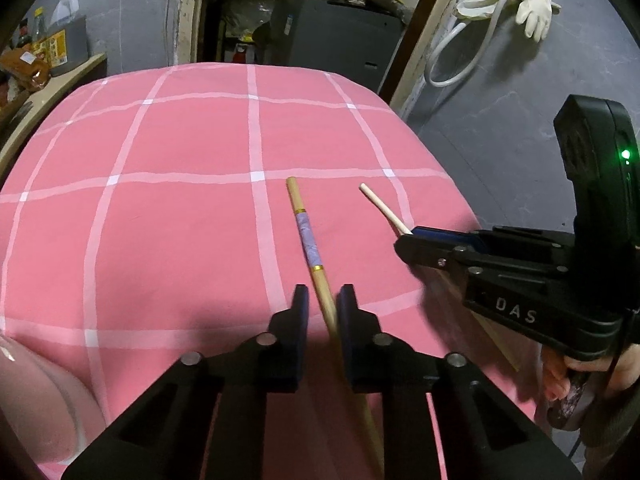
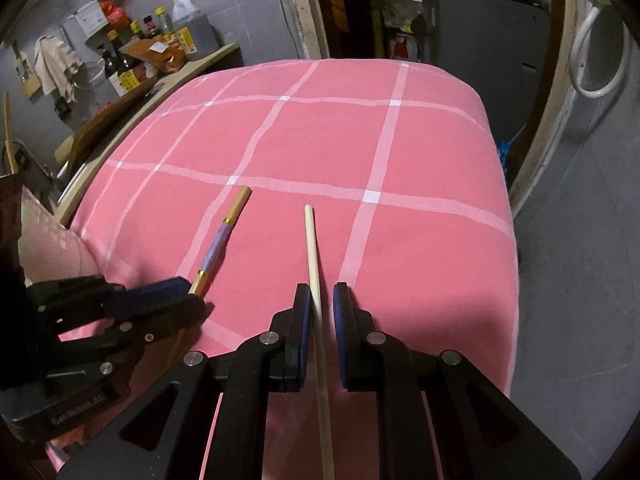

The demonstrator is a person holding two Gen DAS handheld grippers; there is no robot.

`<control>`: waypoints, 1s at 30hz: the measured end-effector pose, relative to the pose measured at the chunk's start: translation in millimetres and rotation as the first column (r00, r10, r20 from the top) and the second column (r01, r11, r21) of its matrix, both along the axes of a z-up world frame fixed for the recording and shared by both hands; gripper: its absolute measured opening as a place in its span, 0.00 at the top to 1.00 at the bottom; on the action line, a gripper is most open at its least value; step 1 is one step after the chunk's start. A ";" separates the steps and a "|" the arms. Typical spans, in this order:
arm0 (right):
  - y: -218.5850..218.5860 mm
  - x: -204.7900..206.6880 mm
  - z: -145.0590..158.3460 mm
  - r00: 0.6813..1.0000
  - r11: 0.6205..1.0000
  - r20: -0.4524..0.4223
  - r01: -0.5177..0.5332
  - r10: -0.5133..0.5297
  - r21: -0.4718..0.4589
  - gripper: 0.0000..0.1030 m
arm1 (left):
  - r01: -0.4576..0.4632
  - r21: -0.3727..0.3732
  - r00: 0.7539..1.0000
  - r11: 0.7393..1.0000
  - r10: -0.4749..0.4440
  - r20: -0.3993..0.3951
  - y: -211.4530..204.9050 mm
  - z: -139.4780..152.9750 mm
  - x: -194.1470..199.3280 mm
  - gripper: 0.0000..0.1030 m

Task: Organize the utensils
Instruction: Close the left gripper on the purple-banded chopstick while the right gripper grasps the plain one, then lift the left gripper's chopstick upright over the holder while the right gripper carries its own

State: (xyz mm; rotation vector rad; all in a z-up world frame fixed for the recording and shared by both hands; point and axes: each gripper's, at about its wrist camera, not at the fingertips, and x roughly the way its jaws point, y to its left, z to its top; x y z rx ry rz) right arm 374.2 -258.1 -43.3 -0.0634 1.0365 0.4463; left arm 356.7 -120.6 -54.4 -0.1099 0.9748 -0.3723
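From my left wrist, the right gripper [image 1: 404, 240] shows the letters "DAS" on its black body, with a green light lit on the housing above. My left gripper [image 1: 323, 300] is nearly closed on the banded chopstick [image 1: 308, 246], which runs away from me, leaning slightly left, its blunt end far out over the pink checked cloth [image 1: 180, 208]. The plain chopstick [image 1: 384, 209] sticks out of the right gripper, pointing up-left. A hose and pale gloves [image 1: 532, 4] hang on the grey wall.

From my right wrist, the left gripper [image 2: 192, 292] carries small writing I cannot read for sure. My right gripper [image 2: 322, 300] is almost shut on the plain chopstick [image 2: 312, 256], which points straight away from me. The banded chopstick [image 2: 224, 240] angles up-right. Bottles [image 2: 120, 64] with yellow labels crowd a shelf at left.
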 end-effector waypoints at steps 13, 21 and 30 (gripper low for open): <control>-16.8 -42.3 18.5 0.991 0.974 0.085 0.085 -0.105 0.209 0.97 | -0.011 -0.064 0.999 0.998 0.014 0.046 4.9 16.0 -25.8 0.96; -15.3 -95.4 53.7 0.936 0.947 0.304 0.075 -0.175 0.314 0.97 | 0.007 -0.102 0.960 0.995 0.022 0.279 10.0 53.2 -74.1 0.96; 6.0 -138.8 97.9 0.841 0.913 0.493 0.002 -0.222 0.407 0.97 | -0.010 -0.160 0.840 0.987 0.095 0.534 27.6 99.7 -121.8 0.96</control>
